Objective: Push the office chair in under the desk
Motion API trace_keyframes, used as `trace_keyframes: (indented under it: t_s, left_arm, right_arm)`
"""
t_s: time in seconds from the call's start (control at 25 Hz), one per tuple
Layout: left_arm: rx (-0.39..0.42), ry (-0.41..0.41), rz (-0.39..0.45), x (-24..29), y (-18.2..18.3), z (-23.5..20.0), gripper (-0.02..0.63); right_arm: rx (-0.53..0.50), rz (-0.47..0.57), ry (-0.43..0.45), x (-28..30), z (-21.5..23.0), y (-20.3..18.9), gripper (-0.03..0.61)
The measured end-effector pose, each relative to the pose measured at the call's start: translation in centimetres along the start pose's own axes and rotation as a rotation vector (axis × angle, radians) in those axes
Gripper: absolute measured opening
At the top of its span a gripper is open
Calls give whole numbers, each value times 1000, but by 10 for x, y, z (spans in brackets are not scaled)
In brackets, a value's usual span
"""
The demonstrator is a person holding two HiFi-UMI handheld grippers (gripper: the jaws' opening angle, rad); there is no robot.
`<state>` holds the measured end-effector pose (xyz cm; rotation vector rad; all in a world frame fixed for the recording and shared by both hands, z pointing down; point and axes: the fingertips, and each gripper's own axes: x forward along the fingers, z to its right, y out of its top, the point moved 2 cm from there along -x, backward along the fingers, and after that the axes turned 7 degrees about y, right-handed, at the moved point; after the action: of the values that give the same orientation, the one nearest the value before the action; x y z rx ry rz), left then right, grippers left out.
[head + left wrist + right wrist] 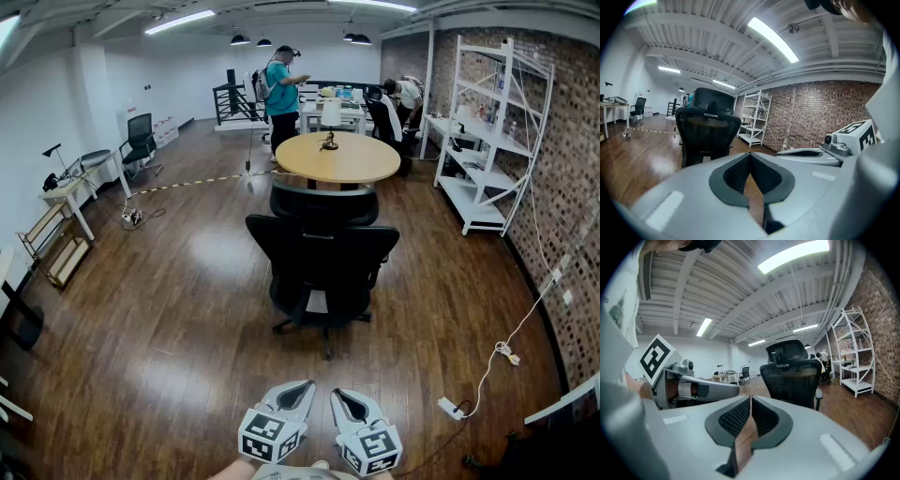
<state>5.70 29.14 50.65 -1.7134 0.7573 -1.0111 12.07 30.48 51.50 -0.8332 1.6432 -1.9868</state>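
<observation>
A black mesh office chair (322, 264) stands on the wood floor with its back towards me, some way short of a round wooden table (338, 157). It shows ahead in the left gripper view (707, 131) and the right gripper view (793, 378). My left gripper (307, 383) and right gripper (336, 393) hang side by side at the bottom of the head view, well behind the chair. Both are shut with nothing between the jaws and touch nothing.
A second dark chair (324, 201) is tucked at the round table, which carries a small lamp (330, 118). White shelving (487, 131) lines the brick wall on the right. A power strip and cable (450, 408) lie on the floor at right. People stand at the far tables.
</observation>
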Motion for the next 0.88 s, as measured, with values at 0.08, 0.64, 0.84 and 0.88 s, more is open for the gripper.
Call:
trace_keyframes:
  t_s: [0.08,0.64,0.84,0.88]
  left_arm:
    - [-3,9,6,2,1,-1,15]
    - [-23,8,22,60,10,-37,15]
    - [-12,-4,39,95,33,-65,15]
    - [-11,-7,40,102,37,-70,15]
  right_arm:
    - [0,5,3,0,4,0,0]
    - [-32,-20,2,45,54,0,0]
    - [-53,0,-5,81,80,17,0]
    - [-54,-1,-8,88,86,19,0]
